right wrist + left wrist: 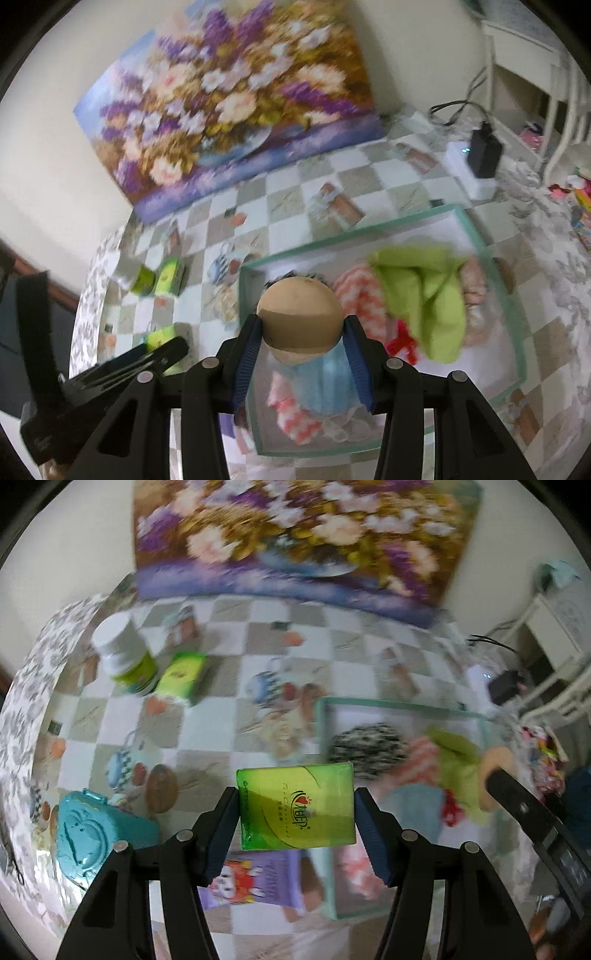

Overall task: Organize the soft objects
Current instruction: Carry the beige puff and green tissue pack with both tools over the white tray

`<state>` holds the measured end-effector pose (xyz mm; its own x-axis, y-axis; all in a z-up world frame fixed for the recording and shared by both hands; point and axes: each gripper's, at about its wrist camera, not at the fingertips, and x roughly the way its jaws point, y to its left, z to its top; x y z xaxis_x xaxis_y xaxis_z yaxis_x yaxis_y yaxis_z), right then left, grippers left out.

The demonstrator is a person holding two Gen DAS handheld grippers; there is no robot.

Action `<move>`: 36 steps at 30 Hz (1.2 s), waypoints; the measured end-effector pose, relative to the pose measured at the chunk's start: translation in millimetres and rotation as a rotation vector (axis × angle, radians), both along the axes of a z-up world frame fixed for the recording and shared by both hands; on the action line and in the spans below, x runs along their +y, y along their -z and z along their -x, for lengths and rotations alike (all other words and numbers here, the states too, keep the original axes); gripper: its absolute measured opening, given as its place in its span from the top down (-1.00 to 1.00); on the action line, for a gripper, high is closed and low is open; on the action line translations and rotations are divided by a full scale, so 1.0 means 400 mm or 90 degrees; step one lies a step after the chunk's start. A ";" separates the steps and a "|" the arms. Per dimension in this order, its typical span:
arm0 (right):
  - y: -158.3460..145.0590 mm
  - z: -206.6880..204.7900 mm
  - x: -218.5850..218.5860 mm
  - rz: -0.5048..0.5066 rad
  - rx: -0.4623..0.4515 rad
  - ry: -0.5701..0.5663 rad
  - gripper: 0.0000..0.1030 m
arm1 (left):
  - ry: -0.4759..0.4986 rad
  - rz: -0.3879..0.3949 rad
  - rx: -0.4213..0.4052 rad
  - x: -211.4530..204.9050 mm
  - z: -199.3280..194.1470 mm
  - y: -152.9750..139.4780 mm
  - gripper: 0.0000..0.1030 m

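My left gripper (pixel 297 812) is shut on a green tissue pack (pixel 297 806), held above the checkered tablecloth just left of the teal-rimmed tray (pixel 325 746). Over that same tray (pixel 476 229), my right gripper (pixel 303 328) is shut on a tan ball (pixel 300 317). Inside the tray lie soft things: a lime-green cloth (pixel 424 291), a coral-striped cloth (pixel 358 291), a light blue cloth (pixel 328 384) and a black-and-white speckled piece (pixel 365 749). The right gripper's body (pixel 532 830) shows at the right of the left wrist view; the left gripper's body (pixel 122 373) shows at lower left of the right wrist view.
On the cloth stand a white-capped green jar (pixel 125 661), a second green pack (pixel 183 675), a teal case (pixel 92 838), a brown oval object (pixel 161 788) and a purple pack (pixel 255 878). A flower painting (pixel 295 535) leans on the wall. A black device (pixel 485 151) sits at the back right.
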<state>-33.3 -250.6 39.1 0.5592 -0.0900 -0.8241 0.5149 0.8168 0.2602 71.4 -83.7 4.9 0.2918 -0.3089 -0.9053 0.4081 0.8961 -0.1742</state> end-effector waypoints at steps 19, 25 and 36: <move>0.063 0.157 -0.189 -0.037 0.046 0.146 0.06 | 0.219 -0.018 0.004 -0.260 0.239 0.035 -0.25; 0.110 0.207 -0.228 -0.063 0.074 0.186 0.06 | 0.239 -0.015 0.018 -0.292 0.265 0.062 -0.25; 0.146 0.211 -0.240 -0.086 0.096 0.188 0.04 | 0.238 0.005 0.027 -0.312 0.258 0.084 -0.26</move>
